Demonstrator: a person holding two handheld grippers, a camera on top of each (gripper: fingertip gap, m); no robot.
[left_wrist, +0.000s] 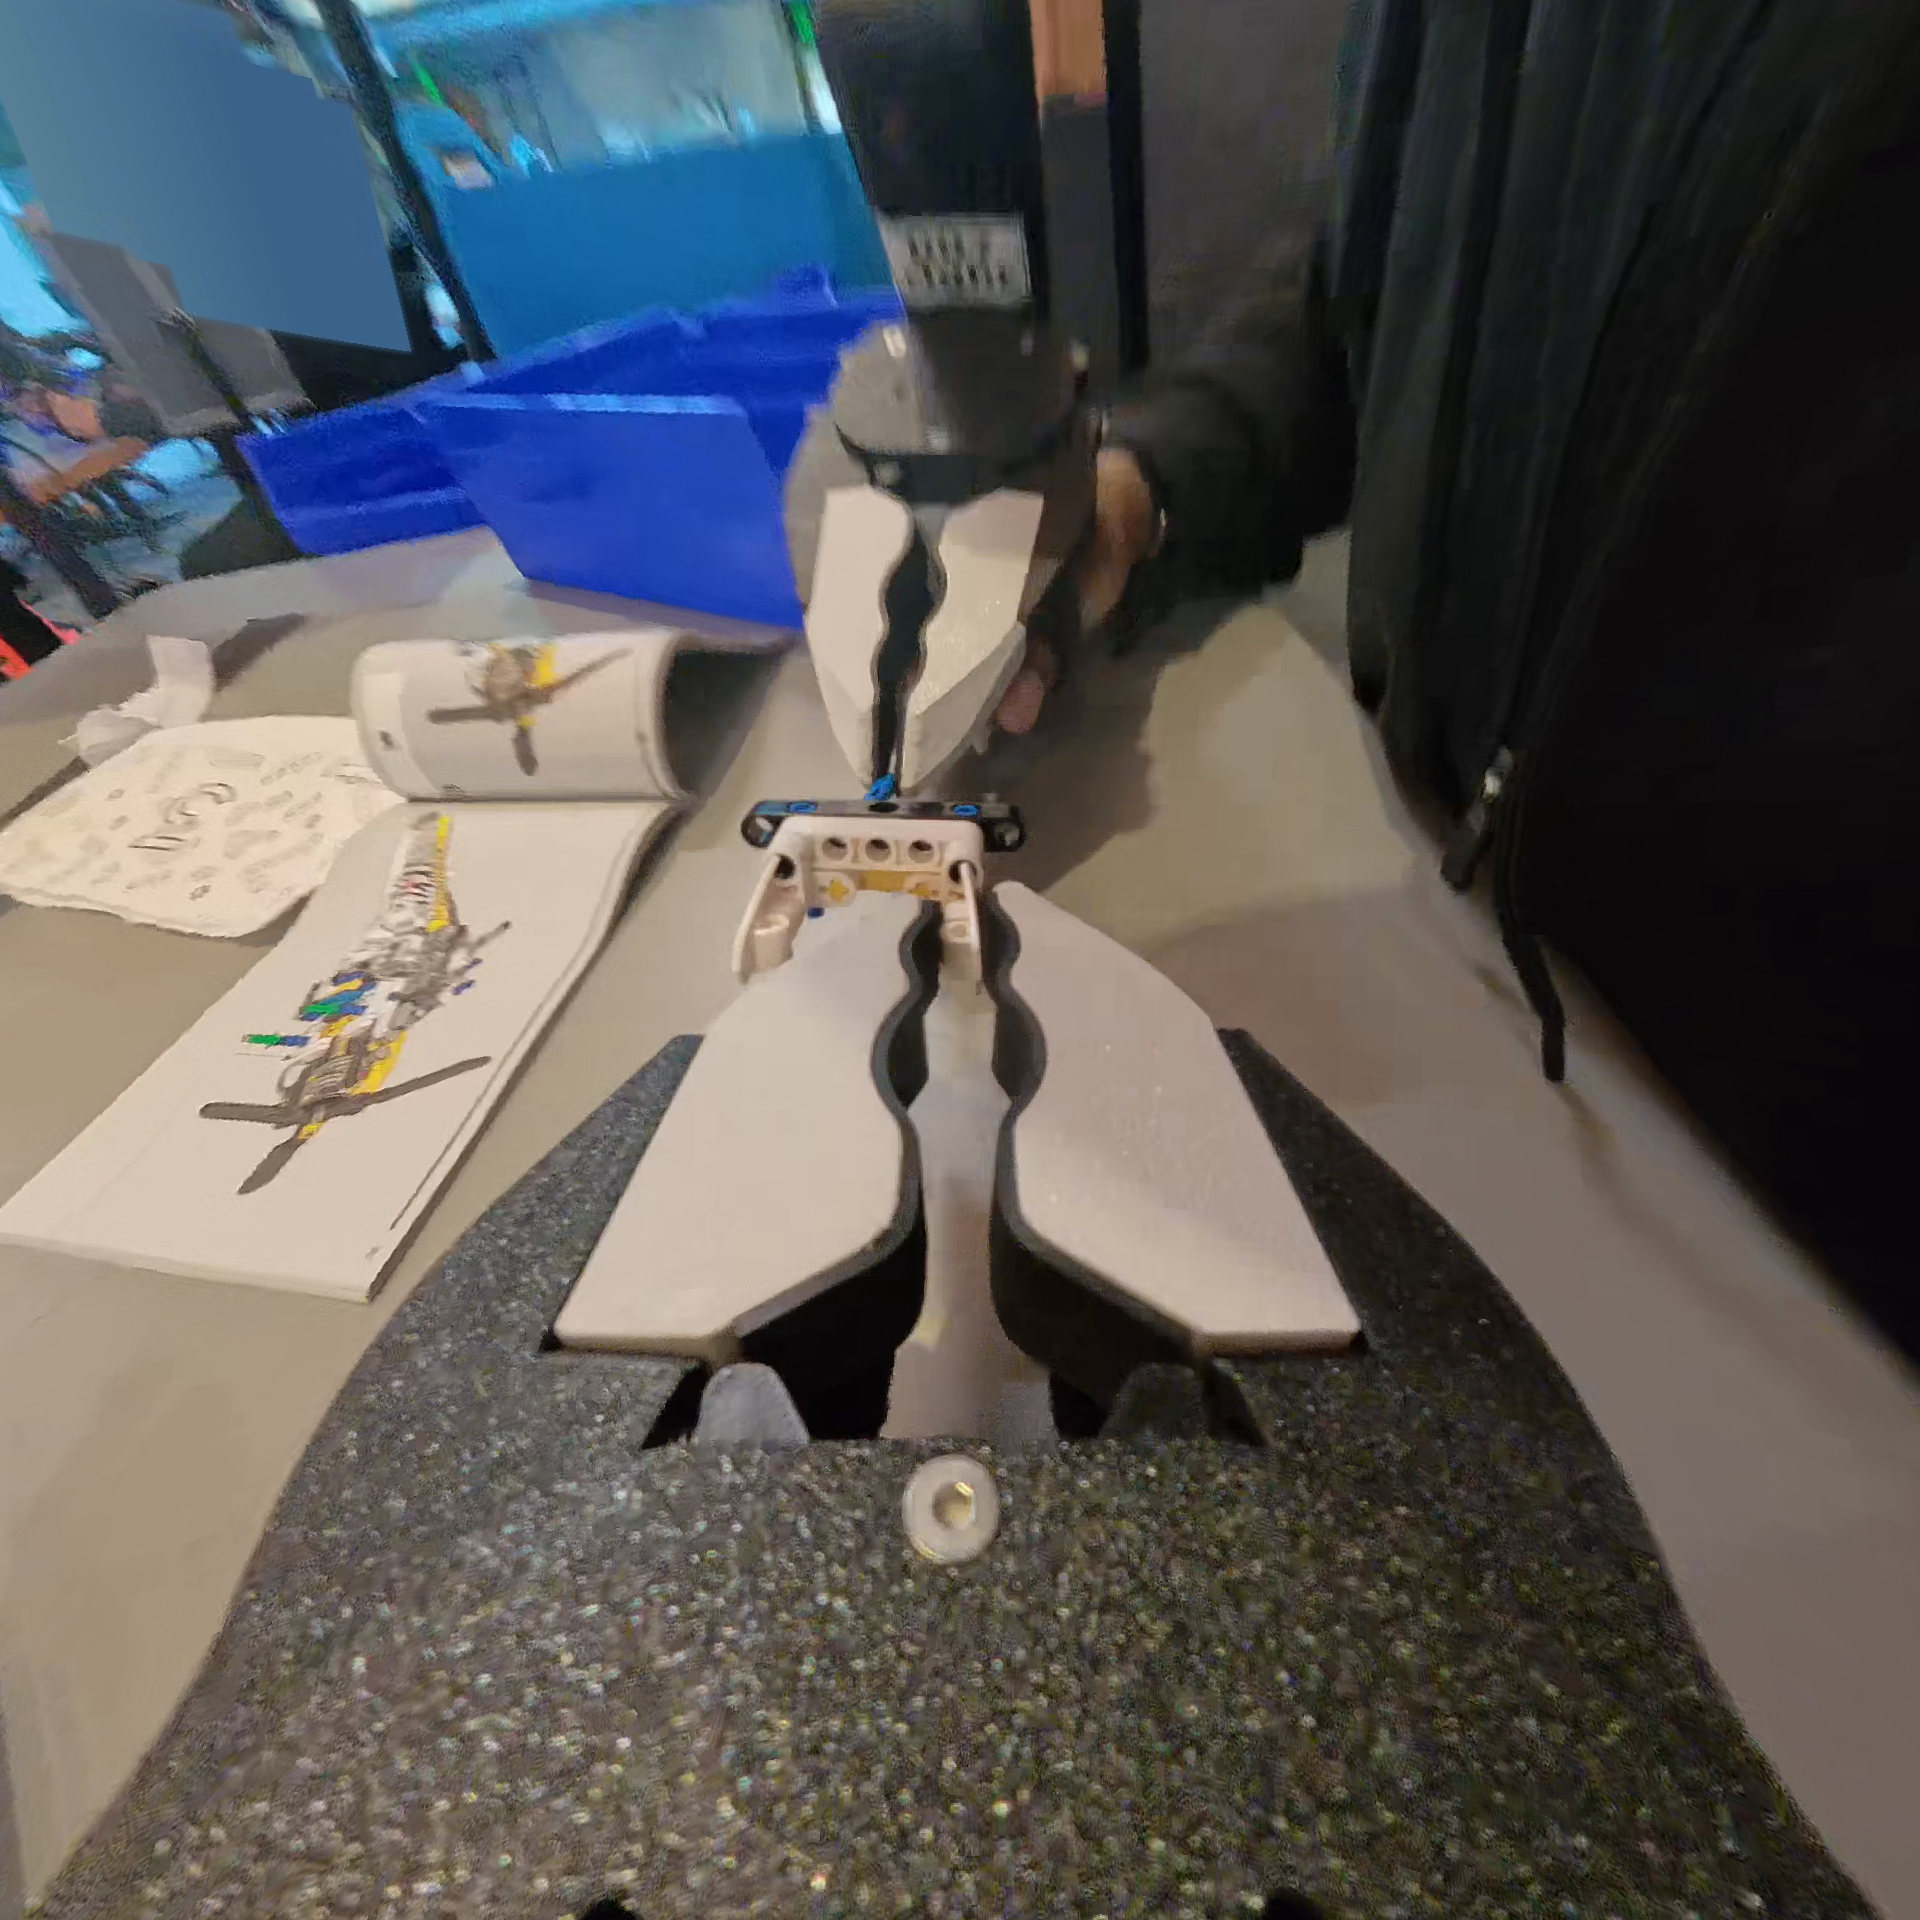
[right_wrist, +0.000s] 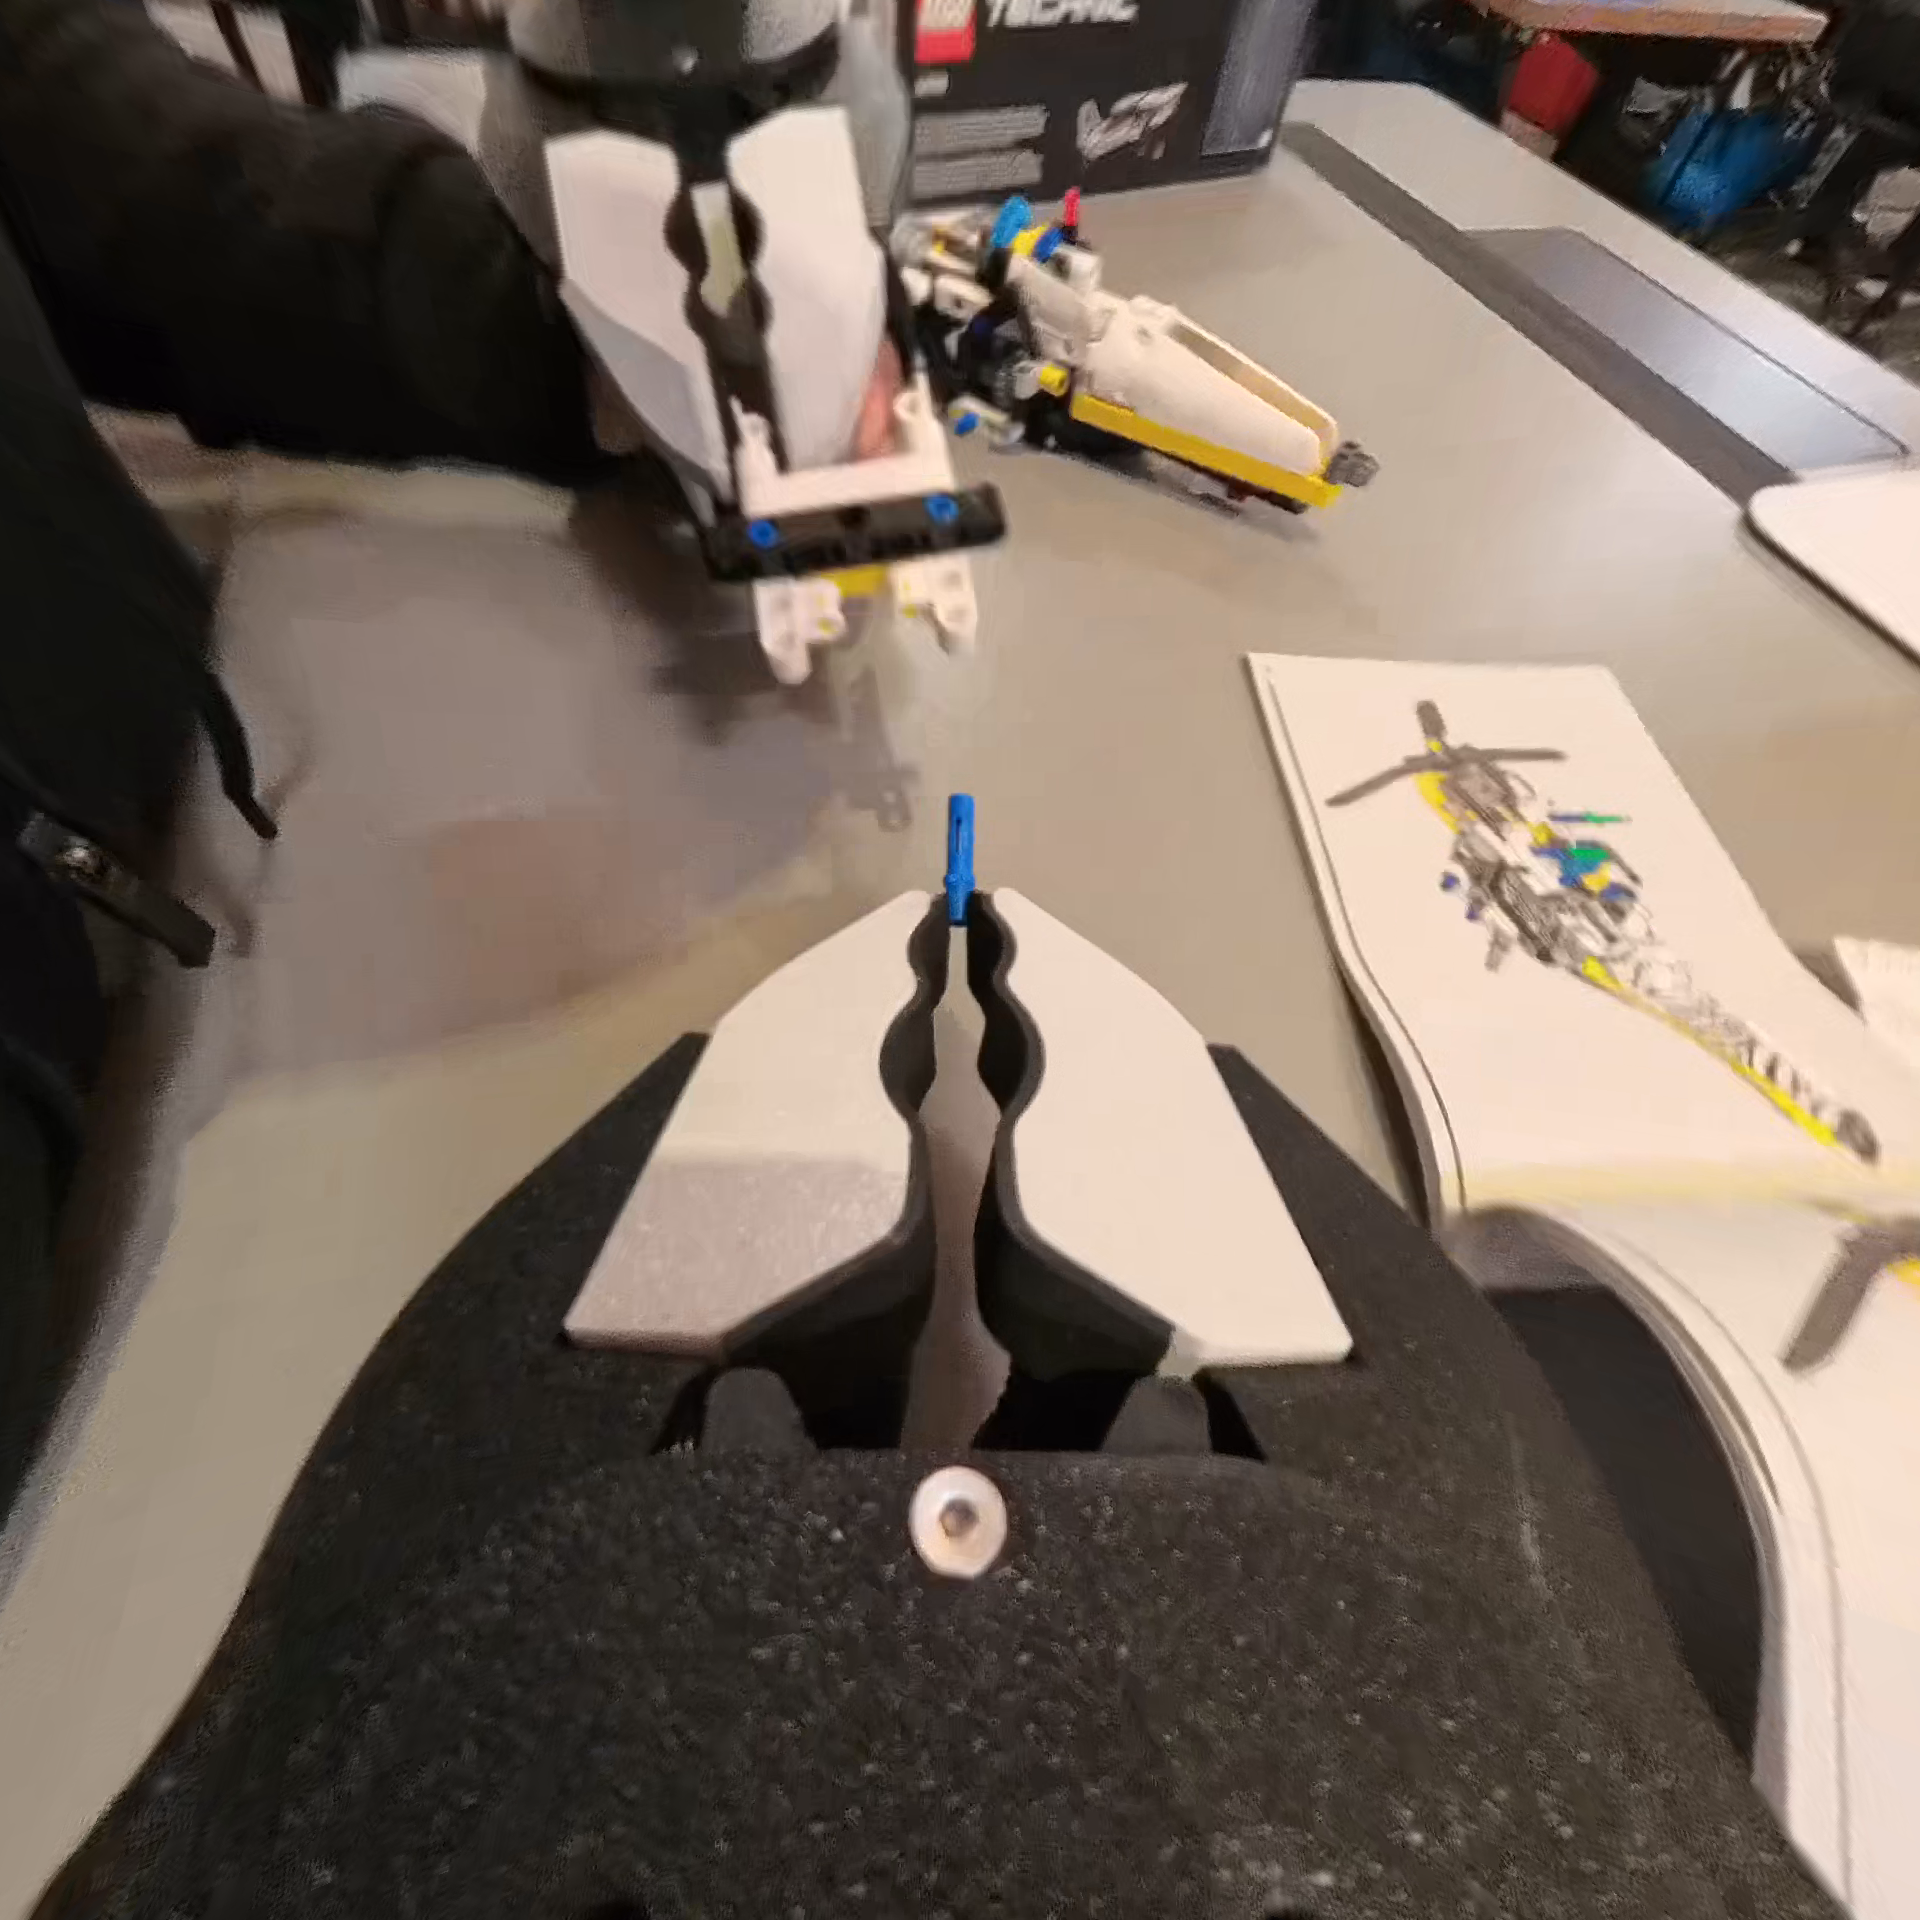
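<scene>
The right gripper (right_wrist: 961, 902) is pinched shut on a small blue pin (right_wrist: 959, 847), whose long axis points straight out past the fingertips toward the white brick frame (right_wrist: 847, 488). Beyond the pin, the left gripper (left_wrist: 961, 920) is clamped on one white leg of that frame, its black beam (left_wrist: 883, 816) lying crosswise. Farther past the frame sits a white-and-yellow model (right_wrist: 1153, 390), with an open instruction booklet (right_wrist: 1558, 883) off to the pin's right.
</scene>
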